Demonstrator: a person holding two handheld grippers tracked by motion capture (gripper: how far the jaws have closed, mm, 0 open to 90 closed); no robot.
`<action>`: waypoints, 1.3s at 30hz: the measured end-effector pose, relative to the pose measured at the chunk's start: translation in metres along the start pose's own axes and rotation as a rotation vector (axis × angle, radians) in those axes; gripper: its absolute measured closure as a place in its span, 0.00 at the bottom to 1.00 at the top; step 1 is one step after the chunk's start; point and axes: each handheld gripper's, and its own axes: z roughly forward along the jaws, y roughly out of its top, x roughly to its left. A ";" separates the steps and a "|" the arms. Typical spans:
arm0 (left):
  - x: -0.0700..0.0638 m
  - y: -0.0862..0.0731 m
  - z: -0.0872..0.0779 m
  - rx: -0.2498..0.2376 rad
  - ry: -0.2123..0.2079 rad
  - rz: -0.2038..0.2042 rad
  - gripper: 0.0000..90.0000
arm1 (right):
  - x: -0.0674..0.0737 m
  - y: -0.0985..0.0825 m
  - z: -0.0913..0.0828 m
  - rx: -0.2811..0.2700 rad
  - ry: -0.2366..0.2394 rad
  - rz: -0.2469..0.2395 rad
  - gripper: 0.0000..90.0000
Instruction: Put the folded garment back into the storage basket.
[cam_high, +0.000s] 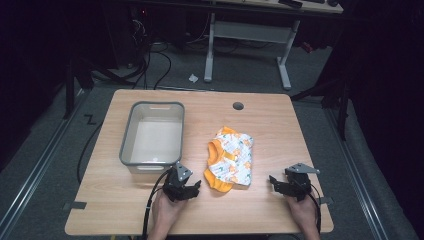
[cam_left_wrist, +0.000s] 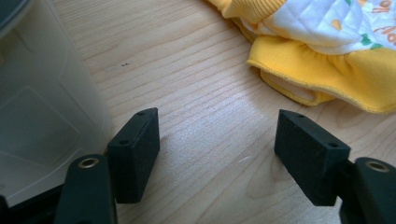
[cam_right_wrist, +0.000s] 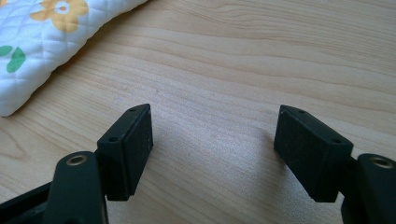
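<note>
Item one: a small folded garment of white quilted cloth printed with orange flowers and green leaves, trimmed in yellow ribbed fabric (cam_high: 230, 159). It lies flat near the middle of the pale wood-grain surface (cam_high: 280, 125), a little toward the person's side, and touches neither claw.

Item two: a grey translucent plastic bin, rectangular, with rounded corners (cam_high: 152, 134). It stands to the left of the garment, apart from it, with nothing visible inside. In the left gripper view its cloudy wall rises just beside the left jaw.

Item three: the left claw (cam_high: 192, 189), held in the person's left hand at the near edge, just in front of the bin's near corner and just beside the garment's yellow hem. Its jaws stand wide apart over bare wood, nothing between them.

Item four: the right claw (cam_high: 274, 182), held in the right hand, near the garment's right side but clear of it. Its jaws likewise stand wide apart over bare wood, gripping nothing.

Item five: a round dark hole (cam_high: 238, 106) in the surface near the far edge.
</note>
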 end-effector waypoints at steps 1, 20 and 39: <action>0.000 0.000 0.000 0.000 0.000 0.000 0.35 | 0.000 0.000 0.000 0.000 0.000 0.000 0.32; -0.003 0.005 -0.005 0.001 -0.014 -0.007 0.36 | 0.000 0.000 0.000 0.000 0.000 -0.001 0.32; -0.016 0.027 -0.013 -0.038 -0.075 0.031 0.35 | 0.000 0.000 0.000 0.000 0.000 -0.002 0.32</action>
